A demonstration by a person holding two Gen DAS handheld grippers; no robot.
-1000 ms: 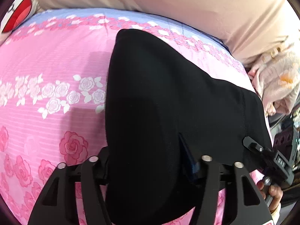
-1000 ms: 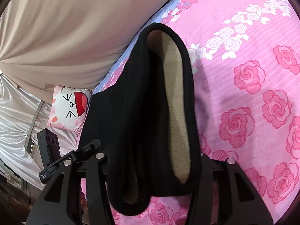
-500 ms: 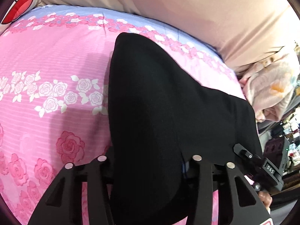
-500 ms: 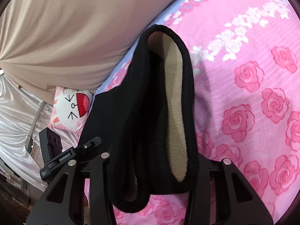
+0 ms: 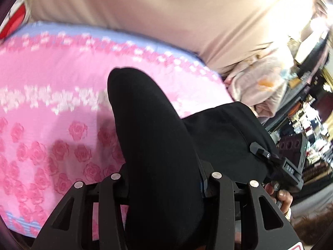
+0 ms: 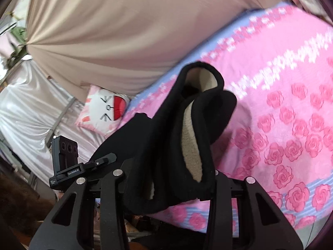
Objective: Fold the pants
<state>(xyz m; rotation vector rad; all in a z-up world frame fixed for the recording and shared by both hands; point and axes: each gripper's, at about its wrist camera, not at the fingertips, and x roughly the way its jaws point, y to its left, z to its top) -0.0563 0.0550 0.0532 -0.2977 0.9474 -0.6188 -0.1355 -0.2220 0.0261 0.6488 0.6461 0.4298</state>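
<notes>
In the right wrist view, the left hand-held gripper (image 6: 108, 159) carries a label reading "GenRobot.AI". In the left wrist view, the right hand-held gripper (image 5: 259, 151) shows the letters "DAS" on its mount.

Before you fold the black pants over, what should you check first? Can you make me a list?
1. Left gripper pinching the black pants: ok.
2. Right gripper pinching the pants too: ok.
3. Pants lifted off the pink bedsheet: partly, far end cannot tell.
4. Fleece lining tucked inside: not ok, it shows.
5. Bedsheet ahead free for laying down: ok.
6. Cat pillow out of the way: ok.
</notes>
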